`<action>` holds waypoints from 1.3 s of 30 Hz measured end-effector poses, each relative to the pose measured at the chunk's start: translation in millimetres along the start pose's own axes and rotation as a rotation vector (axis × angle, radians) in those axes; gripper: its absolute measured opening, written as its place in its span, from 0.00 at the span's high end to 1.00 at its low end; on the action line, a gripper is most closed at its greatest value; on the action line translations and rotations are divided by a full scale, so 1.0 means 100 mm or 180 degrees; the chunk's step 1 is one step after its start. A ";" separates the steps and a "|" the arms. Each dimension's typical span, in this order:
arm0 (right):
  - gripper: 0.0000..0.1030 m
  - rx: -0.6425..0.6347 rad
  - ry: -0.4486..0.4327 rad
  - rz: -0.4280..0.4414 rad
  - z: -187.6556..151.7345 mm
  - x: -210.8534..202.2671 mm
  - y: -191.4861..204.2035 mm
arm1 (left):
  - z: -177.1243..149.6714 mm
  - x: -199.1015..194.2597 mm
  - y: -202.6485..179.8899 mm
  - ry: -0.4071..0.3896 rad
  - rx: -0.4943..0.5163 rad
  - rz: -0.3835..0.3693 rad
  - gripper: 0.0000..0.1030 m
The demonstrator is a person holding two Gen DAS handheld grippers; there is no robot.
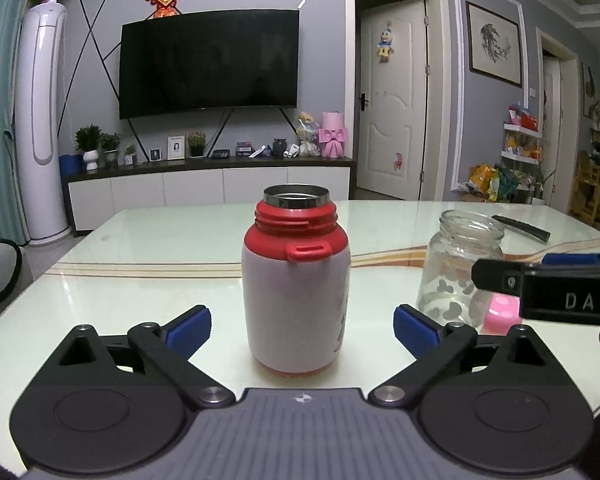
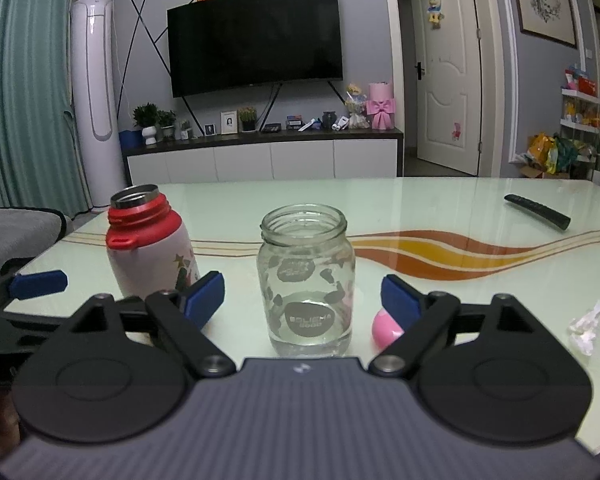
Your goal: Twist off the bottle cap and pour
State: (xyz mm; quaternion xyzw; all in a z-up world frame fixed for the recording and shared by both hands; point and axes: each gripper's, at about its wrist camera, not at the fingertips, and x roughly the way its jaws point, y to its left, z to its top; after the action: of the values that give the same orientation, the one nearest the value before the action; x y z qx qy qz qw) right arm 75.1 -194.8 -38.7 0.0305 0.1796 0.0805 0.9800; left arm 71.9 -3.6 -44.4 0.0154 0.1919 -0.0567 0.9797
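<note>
Red and white, the bottle [image 1: 296, 280] stands on the counter [image 1: 140, 292] with no cap on. It sits between the spread left hand-held gripper [image 1: 302, 330]. The right hand-held gripper [image 2: 302, 300] is spread around the glass jar [image 2: 307, 280]. A bump could knock either one over and spill.

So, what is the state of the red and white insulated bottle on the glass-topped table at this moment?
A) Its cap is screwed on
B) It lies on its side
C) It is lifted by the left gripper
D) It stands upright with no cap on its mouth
D: the red and white insulated bottle stands upright on the glass-topped table, its steel mouth open and threads bare, between the fingers of the open left gripper, which do not touch it.
</note>
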 end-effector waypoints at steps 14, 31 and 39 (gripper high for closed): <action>0.11 0.0030 -0.0050 0.0017 -0.03 -0.25 0.02 | 0.01 -0.15 0.03 0.0026 -0.0024 -0.0024 0.00; 0.05 0.0019 -0.0032 0.0056 -0.10 -0.54 0.12 | 0.03 -0.37 0.06 0.0078 -0.0065 0.0014 0.00; 0.01 -0.0015 -0.0083 0.0076 -0.07 -0.68 0.18 | 0.03 -0.48 0.03 0.0099 -0.0035 0.0030 0.00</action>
State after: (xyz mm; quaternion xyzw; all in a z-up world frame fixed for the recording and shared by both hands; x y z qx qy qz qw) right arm 7.5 -188.5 -20.5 0.0314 0.1662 0.0923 0.9813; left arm 29.7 4.6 -23.7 0.0118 0.2074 -0.0507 0.9769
